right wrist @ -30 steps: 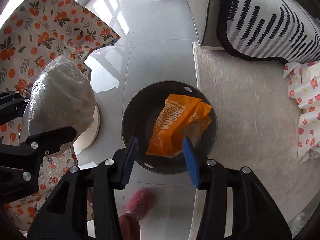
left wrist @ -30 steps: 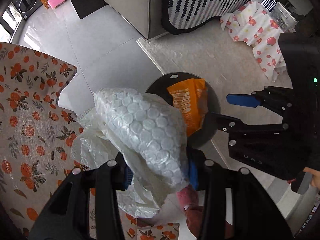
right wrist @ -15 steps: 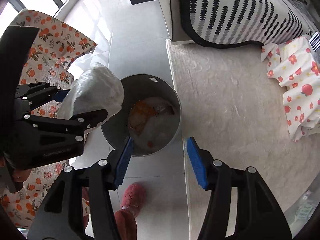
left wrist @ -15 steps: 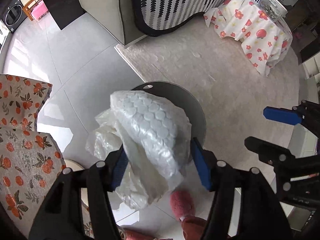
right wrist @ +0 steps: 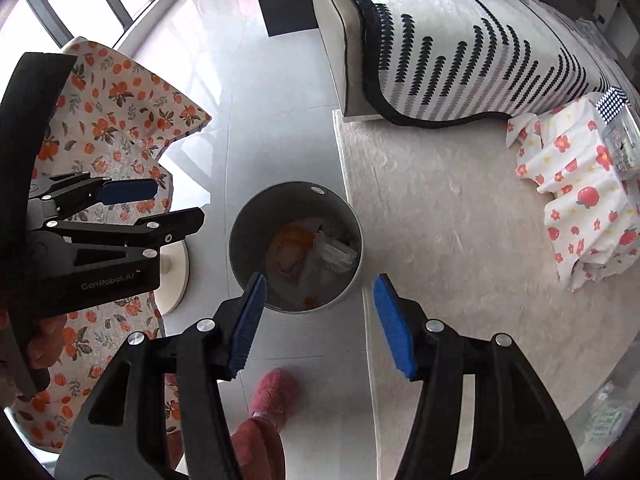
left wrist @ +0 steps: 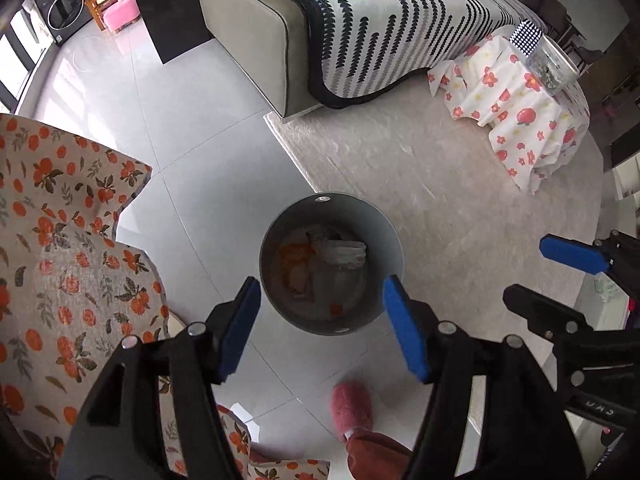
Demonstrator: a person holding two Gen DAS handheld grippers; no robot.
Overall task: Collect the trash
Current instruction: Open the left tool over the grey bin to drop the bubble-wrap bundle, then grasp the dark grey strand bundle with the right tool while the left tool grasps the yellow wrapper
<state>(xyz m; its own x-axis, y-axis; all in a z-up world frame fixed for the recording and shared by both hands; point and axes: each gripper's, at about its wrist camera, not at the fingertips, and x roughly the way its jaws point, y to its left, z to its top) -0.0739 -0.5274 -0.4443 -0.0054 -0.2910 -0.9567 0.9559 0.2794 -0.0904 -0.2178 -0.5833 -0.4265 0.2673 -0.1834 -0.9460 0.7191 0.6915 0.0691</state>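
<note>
- The room first: pale tiled floor [left wrist: 192, 128] on my left, a beige rug [left wrist: 440, 184] on my right, with the rug's edge running just beside the bin. A sofa under a striped throw [left wrist: 384, 28] sits well back.
- The table with the orange-print cloth [left wrist: 60, 264] fills my left side; its edge and round white base [right wrist: 176, 276] stand near the bin, so that side is the tight one. A low table in a strawberry cloth [left wrist: 520, 116] lies well apart on the right.
- The grey bin [left wrist: 394, 248] stands upright on the tiles, straight ahead and below both claws, mouth open to me.
- My left gripper [left wrist: 322, 320] is released, jaws spread wide with nothing between them, hovering over the near rim. It looks the nearer of the two to the bin and the orange cloth table.
- My right gripper [right wrist: 318, 318] is likewise spread and empty, over the near rim on the rug side.
- The trash lies inside the bin: an orange wrapper [left wrist: 298, 258] on the left, crumpled clear plastic [left wrist: 340, 252] beside it on the right.
- I judge this drop is finished; the next pickup would mean turning away from the bin, and the open room is over the rug and the floor ahead.
- A pink slipper [left wrist: 352, 406] sits on the tiles just under the claws.
</note>
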